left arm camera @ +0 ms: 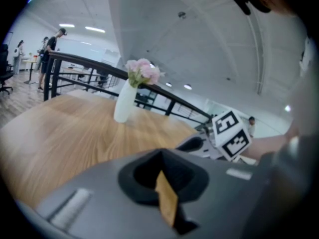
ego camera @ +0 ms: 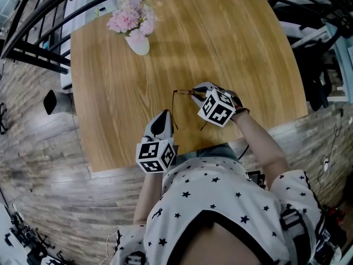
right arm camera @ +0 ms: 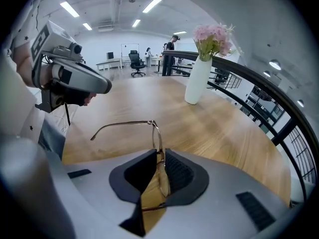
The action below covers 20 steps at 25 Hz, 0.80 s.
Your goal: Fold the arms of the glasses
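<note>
1. Risks, as judged: glasses [right arm camera: 155, 133] twisting or slipping out of the pinch if shoved hard off the hinge line. Thin arm [right arm camera: 120, 123] bending if pressed near its tip. Lens stressed by too tight a squeeze.
2. One table [ego camera: 110, 93], beneath both tongs.
3. Two tongs. Right tongs [right arm camera: 158, 158] closed on the front of the glasses, pinching it edge-on. Left tongs [ego camera: 164, 116] pressed together on nothing, off to the left of the right tongs and apart from the glasses.
4. One vase [ego camera: 138, 44] with one bunch of flowers [ego camera: 128, 16], well beyond both tongs.
5. One pair of glasses, between the right tongs' jaws, low over the table; resting or lifted, cannot tell. Two arms, both seemingly unfolded, one reaching out toward the left tongs.
</note>
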Each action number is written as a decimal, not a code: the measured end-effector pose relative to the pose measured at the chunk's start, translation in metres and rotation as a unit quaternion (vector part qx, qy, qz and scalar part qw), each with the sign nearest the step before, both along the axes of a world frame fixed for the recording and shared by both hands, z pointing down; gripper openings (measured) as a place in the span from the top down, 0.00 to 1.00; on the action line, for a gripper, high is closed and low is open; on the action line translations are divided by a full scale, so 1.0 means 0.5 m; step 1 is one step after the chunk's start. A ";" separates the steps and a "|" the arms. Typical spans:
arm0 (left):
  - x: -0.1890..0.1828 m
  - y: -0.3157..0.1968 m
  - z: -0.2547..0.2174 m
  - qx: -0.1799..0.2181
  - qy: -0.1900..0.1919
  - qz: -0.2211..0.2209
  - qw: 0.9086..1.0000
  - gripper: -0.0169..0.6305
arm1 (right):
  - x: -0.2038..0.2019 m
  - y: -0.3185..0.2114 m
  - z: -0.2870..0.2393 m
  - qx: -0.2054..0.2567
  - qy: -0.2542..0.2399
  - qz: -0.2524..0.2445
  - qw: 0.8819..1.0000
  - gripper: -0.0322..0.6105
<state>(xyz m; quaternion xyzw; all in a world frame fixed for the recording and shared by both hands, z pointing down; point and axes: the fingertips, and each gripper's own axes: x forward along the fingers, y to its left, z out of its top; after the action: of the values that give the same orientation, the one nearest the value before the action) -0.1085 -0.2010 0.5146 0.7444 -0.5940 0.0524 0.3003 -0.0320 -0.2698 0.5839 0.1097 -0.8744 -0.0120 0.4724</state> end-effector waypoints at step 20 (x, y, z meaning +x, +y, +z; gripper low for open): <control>-0.010 -0.019 -0.004 0.002 0.000 -0.010 1.000 0.96 | -0.021 -0.012 0.031 -0.003 0.043 -0.079 0.996 0.92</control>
<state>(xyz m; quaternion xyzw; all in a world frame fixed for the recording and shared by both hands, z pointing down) -0.1137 -0.2107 0.5126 0.7392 -0.6014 0.0478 0.2994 -0.0423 -0.2759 0.5994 0.0382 -0.8592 -0.0517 0.5076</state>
